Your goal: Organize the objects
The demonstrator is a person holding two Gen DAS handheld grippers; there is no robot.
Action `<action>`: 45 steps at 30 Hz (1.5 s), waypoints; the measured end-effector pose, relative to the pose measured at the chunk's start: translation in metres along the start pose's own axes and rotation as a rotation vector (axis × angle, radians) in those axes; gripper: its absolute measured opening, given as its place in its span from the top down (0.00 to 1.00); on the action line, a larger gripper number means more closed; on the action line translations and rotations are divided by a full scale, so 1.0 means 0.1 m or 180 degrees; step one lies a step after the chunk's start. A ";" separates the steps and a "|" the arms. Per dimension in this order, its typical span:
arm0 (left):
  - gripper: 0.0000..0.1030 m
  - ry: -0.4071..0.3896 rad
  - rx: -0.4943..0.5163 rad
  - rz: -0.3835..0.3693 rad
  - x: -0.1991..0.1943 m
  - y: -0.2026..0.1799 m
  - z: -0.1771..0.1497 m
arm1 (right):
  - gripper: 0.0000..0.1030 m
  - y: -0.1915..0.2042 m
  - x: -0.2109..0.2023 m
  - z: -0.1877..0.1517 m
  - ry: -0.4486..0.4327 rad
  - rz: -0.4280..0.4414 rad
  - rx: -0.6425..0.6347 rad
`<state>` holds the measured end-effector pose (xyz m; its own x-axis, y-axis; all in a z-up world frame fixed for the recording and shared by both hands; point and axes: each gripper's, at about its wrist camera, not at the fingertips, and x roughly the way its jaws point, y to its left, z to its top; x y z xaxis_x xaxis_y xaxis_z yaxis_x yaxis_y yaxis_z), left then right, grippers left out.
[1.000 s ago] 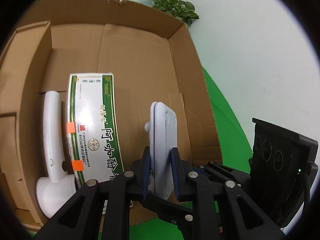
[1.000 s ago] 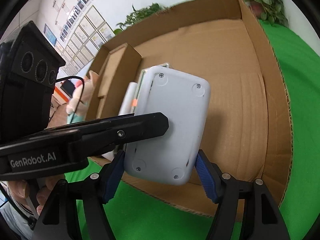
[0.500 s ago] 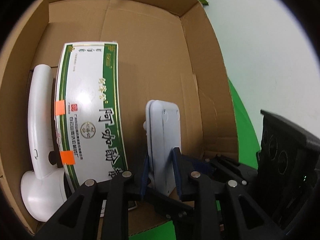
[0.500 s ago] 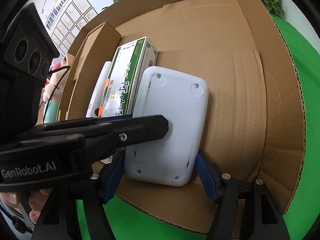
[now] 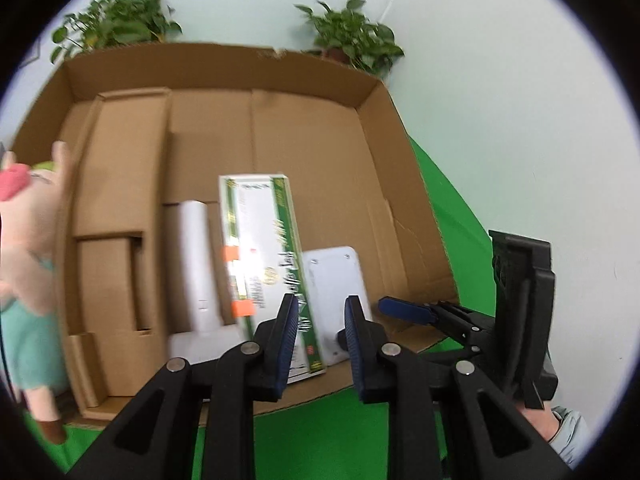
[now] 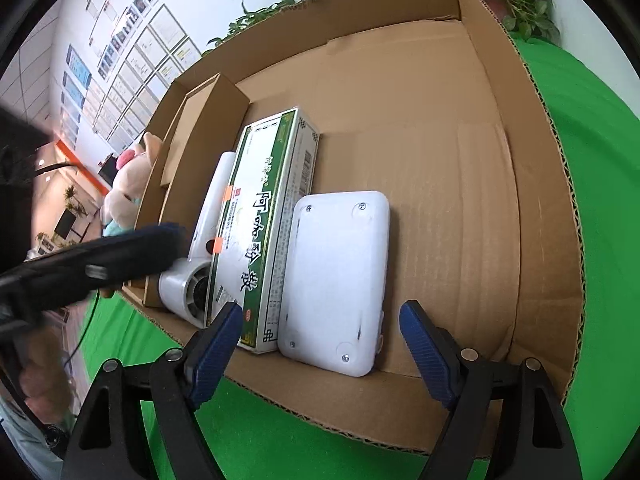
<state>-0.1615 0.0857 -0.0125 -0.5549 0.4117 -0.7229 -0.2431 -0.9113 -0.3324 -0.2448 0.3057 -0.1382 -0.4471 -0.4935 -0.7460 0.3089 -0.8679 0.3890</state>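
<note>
Green cloth covers the table [image 6: 592,184], and on it sits a shallow cardboard box [image 6: 532,168] with pale walls and potted plants [image 5: 352,36] behind. Three things lie in a row near the front of the box: a white dryer [image 6: 188,280] on the left, a green-and-white carton [image 6: 264,224] touching it, and a white case [image 6: 340,276] flat on the floor of the box just beside the carton, screw side up.

The left gripper [image 5: 322,336] hovers above the front edge of the box, its jaws spread and holding nothing. The right gripper [image 6: 320,348] sits at the same edge with its jaws wide apart, one either side of the case's near end but not touching it.

By its look, the case is a stiff plastic shell, probably light, with smooth faces that could slip under a weak pinch. Lying flat, its best grip is likely across the narrow width, on the long edges; the side next to the carton leaves little room for a finger. The carton should be stiff but crushable, so a moderate squeeze across its short sides would suit.

A pink plush pig [image 5: 28,264] stands outside the left wall, blurred and partly cut off. The left view is smeared by motion, so the carton's print is unreadable there. The dryer's nose is hidden behind the left gripper in the right view, and the case's underside cannot be seen.
</note>
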 end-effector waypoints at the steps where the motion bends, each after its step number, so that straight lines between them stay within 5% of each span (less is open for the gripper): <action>1: 0.78 -0.0057 0.0004 0.0074 -0.08 0.06 -0.02 | 0.29 0.00 0.00 0.01 -0.0016 -0.0039 0.0020; 5: 0.78 -0.0167 0.0025 0.0263 -0.25 0.21 -0.11 | 0.55 0.00 0.11 -0.02 0.0061 -0.0260 0.0031; 10: 0.77 -0.0452 0.0062 0.0610 -0.30 0.39 -0.20 | 0.55 0.04 0.09 -0.04 -0.0049 -0.0377 -0.0023; 12: 0.76 -0.0658 0.0086 0.0783 -0.40 0.46 -0.30 | 0.45 0.07 -0.02 -0.07 -0.0255 -0.0574 0.0000; 13: 0.69 -0.0788 0.0113 0.0911 -0.43 0.48 -0.36 | 0.26 0.12 -0.13 -0.13 -0.0461 -0.0663 0.0018; 14: 0.60 -0.0892 0.0144 0.1024 -0.45 0.48 -0.41 | 0.18 0.17 -0.18 -0.18 -0.0589 -0.0628 0.0001; 15: 0.30 -0.1019 0.0180 0.1173 -0.47 0.49 -0.47 | 0.10 0.28 -0.26 -0.27 -0.0759 -0.0691 -0.0045; 16: 0.10 -0.1198 0.0195 0.1364 -0.50 0.49 -0.55 | 0.01 0.37 -0.30 -0.36 -0.0882 -0.0803 -0.0100; 18: 0.09 -0.1492 0.0235 0.1546 -0.56 0.49 -0.71 | 0.00 0.58 -0.35 -0.54 -0.1099 -0.0981 -0.0293; 24: 0.08 -0.1261 0.0029 0.1533 -0.33 0.67 -0.81 | 0.00 0.95 -0.50 -0.90 -0.1820 -0.1356 -0.0358; 33: 0.04 -0.1329 0.0168 0.1836 -0.11 0.62 -0.82 | 0.00 1.11 -0.13 -0.78 -0.1529 -0.1439 -0.0502; 38: 0.01 -0.1267 0.0194 0.1817 -0.06 0.61 -0.81 | 0.00 1.12 0.05 -0.71 -0.1250 -0.1444 -0.0549; 45: 0.01 -0.1205 0.0201 0.1869 -0.04 0.60 -0.81 | 0.00 1.07 0.06 -0.71 -0.1245 -0.1389 -0.0475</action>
<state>-0.1099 0.0301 -0.0786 -0.8447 -0.1698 -0.5076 0.1424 -0.9855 0.0927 -0.1545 0.2137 -0.1391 -0.8258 -0.1024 -0.5546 0.1293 -0.9916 -0.0094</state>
